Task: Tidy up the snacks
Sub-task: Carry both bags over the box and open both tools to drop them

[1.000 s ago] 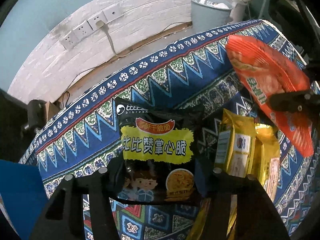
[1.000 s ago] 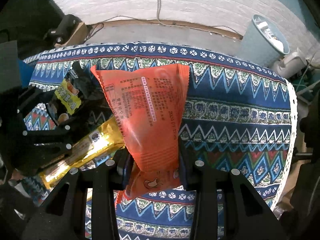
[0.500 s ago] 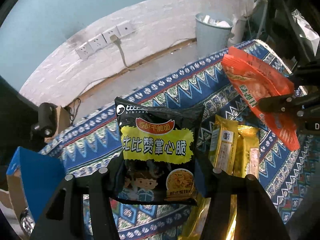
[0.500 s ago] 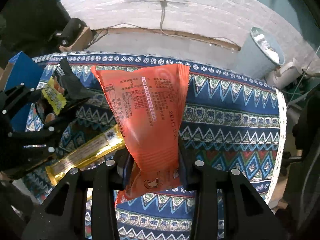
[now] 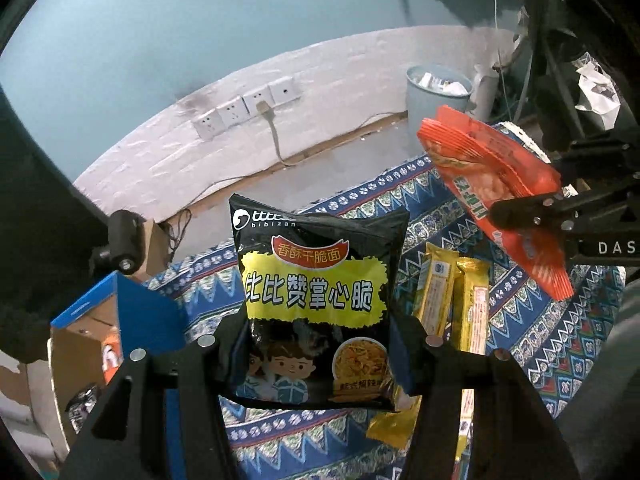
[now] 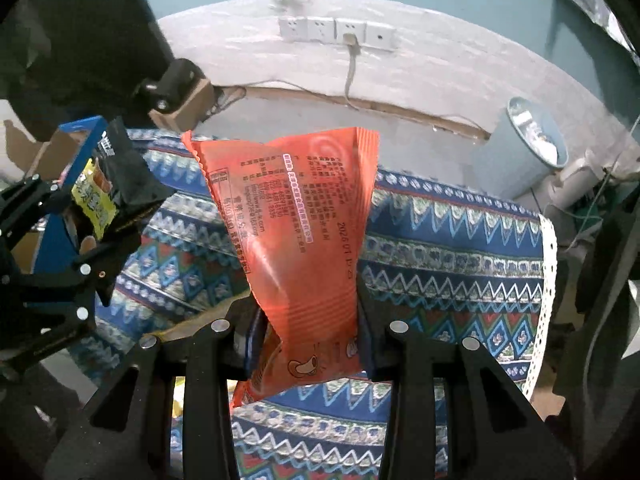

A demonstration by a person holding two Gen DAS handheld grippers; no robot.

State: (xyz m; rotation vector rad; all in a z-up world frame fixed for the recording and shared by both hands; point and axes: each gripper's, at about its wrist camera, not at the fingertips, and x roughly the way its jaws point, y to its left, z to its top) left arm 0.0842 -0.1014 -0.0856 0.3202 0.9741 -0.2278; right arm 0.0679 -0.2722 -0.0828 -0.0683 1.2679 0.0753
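Black noodle packet [image 5: 316, 312]: "bibizan" top left; red banner "香酥干脆面"; below it, yellow panel "比比赞掌心脆". Right of the packet, black tongs [image 5: 532, 216] marked "DAS", cut off. Orange packet [image 6: 296, 236] back: date "2026 01"; remaining print too small.

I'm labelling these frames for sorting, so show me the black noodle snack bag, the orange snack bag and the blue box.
black noodle snack bag [image 5: 316, 300]: left wrist view, on its yellow label.
orange snack bag [image 6: 296, 224]: right wrist view, on its printed back.
blue box [image 5: 144, 316]: left wrist view, on its blue flap.
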